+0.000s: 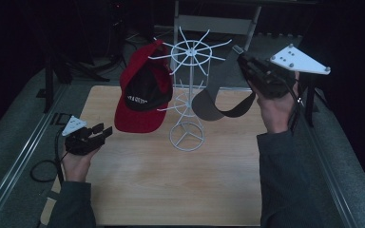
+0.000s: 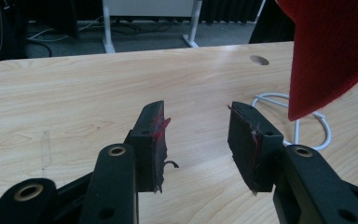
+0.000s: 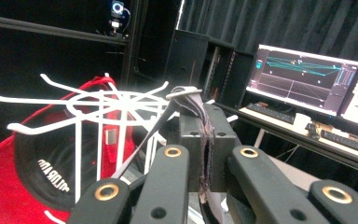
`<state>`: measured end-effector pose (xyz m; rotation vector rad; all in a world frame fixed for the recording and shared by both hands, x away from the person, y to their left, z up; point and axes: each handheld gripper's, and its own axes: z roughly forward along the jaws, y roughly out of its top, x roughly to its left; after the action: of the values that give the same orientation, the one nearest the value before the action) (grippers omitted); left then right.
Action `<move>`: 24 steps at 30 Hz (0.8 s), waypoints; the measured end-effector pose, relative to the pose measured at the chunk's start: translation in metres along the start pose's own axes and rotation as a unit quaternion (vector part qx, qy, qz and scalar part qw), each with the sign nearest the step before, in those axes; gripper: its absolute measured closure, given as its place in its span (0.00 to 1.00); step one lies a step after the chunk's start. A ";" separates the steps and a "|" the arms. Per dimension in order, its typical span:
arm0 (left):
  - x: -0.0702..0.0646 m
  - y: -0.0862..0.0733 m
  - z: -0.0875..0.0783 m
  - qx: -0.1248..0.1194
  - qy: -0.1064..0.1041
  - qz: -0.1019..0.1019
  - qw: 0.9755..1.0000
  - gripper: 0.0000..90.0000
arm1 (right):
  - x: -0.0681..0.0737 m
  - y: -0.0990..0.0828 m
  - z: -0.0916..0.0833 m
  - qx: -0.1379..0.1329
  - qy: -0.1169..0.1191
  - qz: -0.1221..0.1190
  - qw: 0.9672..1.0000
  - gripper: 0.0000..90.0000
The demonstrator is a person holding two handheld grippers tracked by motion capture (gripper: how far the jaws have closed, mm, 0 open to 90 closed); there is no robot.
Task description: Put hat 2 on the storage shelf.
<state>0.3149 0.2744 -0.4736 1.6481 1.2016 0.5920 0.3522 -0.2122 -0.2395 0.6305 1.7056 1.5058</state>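
Observation:
A white wire hat rack [image 1: 188, 90] stands mid-table. On its left side hangs a red and black cap [image 1: 142, 92]. A grey cap [image 1: 211, 107] dangles to the right of the rack, and my raised right gripper [image 1: 241, 55] is shut on its back strap beside the top prongs. The right gripper view shows that gripper [image 3: 204, 128] clamped on the grey strap [image 3: 189, 95], with the rack's top ring [image 3: 107, 103] and the red cap [image 3: 9, 186] just beyond. Low at the table's left, my left gripper [image 1: 105, 131] is open. Its jaws [image 2: 196, 140] hold nothing; the red cap's brim [image 2: 331, 51] hangs ahead right.
The rack's round base [image 2: 307, 122] rests on the wooden table [image 1: 171, 180], which has a cable hole [image 2: 259, 60]. Metal rails run along both sides of the table. Monitors [image 3: 303, 77] and a desk stand behind the rack.

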 end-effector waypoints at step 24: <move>0.000 -0.001 0.001 0.002 -0.001 -0.001 1.000 0.63 | -0.002 -0.023 0.026 0.059 0.023 0.009 0.998 0.98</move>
<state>0.3159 0.2738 -0.4746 1.6501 1.2034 0.5882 0.3773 -0.2020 -0.2624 0.6800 1.8387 1.4500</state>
